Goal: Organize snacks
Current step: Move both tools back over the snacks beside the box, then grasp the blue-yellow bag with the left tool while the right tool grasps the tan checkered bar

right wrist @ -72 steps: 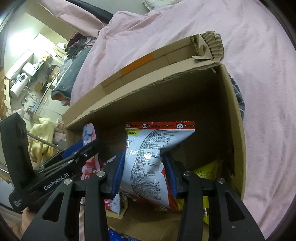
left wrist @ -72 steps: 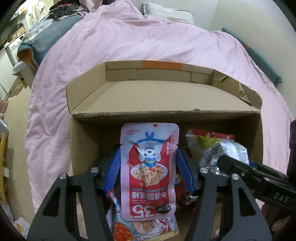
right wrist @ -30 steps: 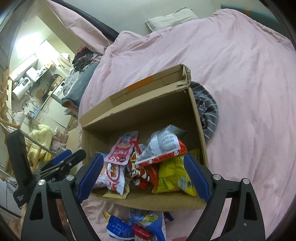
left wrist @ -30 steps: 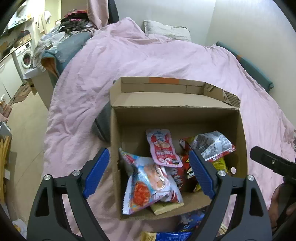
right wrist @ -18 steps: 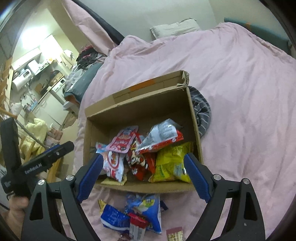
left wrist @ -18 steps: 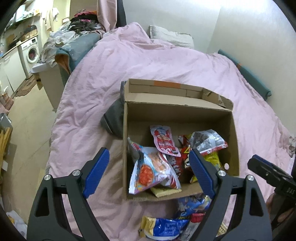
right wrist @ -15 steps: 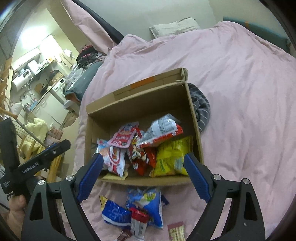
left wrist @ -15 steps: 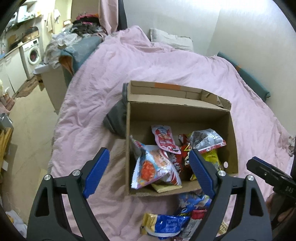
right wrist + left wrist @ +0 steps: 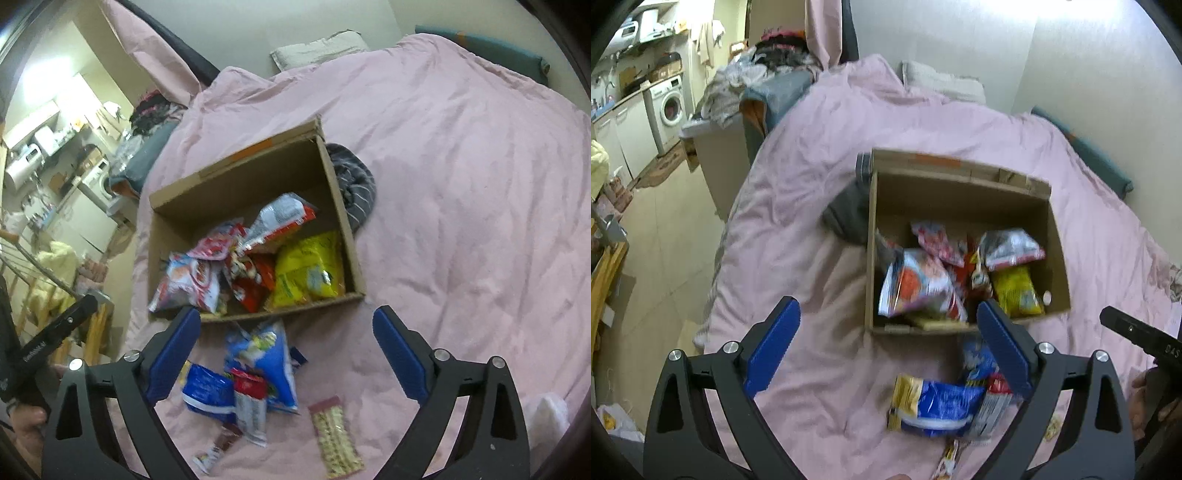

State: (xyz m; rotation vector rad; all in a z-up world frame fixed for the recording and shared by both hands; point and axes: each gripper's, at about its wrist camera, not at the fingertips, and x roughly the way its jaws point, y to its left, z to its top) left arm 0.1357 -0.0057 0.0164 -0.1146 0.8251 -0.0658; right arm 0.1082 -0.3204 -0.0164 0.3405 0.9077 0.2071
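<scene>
Snack packets still to be organized lie loose on the pink bed cover (image 9: 461, 192), just in front of the near wall of the cardboard box (image 9: 882, 236), which is already partly filled.

Left gripper (image 9: 886, 343): the fingers (image 9: 772, 347) are set wide apart and are opening further; nothing is held between them. The blue packet (image 9: 938, 402) is seen below and to the right of the midpoint, closer to the right-hand finger than to the left-hand one. Its long axis runs roughly across the view, so the fingers as set would meet its short ends, not its sides.

Right gripper (image 9: 286, 354): the fingers (image 9: 399, 354) are likewise wide apart and opening, with nothing gripped. The loose pile lies directly below the gap, shifted toward the left-hand finger. The light blue bag (image 9: 269, 354) points toward the box; the red-topped packet (image 9: 251, 406) lies across its near edge. The long clear stick packet (image 9: 336, 432) lies apart to the right, long axis running near to far, in line with the gripper's reach.

The pile is judged to sit more centrally under the right gripper, which is therefore the better placed for the next pick. A short advance downward is required; no object is contacted yet.
</scene>
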